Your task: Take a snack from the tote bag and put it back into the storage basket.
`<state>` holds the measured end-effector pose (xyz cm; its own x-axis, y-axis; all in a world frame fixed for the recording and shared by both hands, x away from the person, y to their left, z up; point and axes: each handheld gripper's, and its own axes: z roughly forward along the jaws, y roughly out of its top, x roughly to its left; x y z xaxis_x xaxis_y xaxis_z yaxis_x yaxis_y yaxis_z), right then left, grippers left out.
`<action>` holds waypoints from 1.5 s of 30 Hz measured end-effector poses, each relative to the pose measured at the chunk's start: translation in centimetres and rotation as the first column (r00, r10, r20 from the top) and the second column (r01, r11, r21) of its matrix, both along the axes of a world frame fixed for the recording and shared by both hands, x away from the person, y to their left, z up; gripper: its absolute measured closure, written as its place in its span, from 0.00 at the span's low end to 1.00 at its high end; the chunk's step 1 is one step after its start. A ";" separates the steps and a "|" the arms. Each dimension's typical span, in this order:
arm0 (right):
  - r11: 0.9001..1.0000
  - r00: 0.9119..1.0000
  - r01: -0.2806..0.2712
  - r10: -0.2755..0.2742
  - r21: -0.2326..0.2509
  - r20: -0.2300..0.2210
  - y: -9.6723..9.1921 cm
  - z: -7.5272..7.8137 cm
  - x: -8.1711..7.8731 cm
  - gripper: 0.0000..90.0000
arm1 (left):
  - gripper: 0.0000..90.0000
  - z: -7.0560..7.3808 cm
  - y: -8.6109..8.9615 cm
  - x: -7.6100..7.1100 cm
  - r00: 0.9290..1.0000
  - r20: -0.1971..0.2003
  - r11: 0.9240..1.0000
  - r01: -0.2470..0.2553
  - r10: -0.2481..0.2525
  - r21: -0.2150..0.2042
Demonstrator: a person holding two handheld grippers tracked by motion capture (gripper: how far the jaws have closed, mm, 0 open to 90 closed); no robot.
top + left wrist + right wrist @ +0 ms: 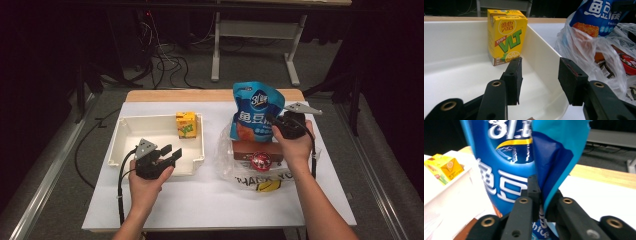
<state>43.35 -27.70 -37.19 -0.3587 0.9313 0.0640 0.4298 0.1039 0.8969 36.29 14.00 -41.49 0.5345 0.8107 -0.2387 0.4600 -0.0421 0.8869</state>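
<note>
The right gripper (537, 202) has its jaws clenched on a side fold of the blue snack bag (255, 111), which stands upright, lifted out of the clear plastic shopping bag (227, 160). The left gripper (540, 82) hangs with its jaws released and nothing between them, over the near right corner of the white tray (125, 137).

Taking that tray as the landmark: one yellow drink carton (186, 124) stands upright inside it, against its far right corner. The shopping bag lies on the table (200, 200) just right of the tray, and the snack bag rises from its far part. A brown box (245, 148) and a round red-topped item (260, 160) lie in the shopping bag.

The step in hand looks like unpacking: the snack bag is grasped and due for the tray. The next move calls for carrying it left over the tray's right wall and setting it down clear of the carton and the waiting left gripper.

Count: two grippers, one tray, one carton, one snack bag, one shopping bag, one brown box, one red-topped item.
</note>
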 end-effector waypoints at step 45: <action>0.989 0.985 -0.108 0.093 0.102 0.142 0.6 8.9 -4.8 1.00 | 0.54 3.6 -4.0 1.9 0.995 0.090 0.997 0.052 -0.047 -0.055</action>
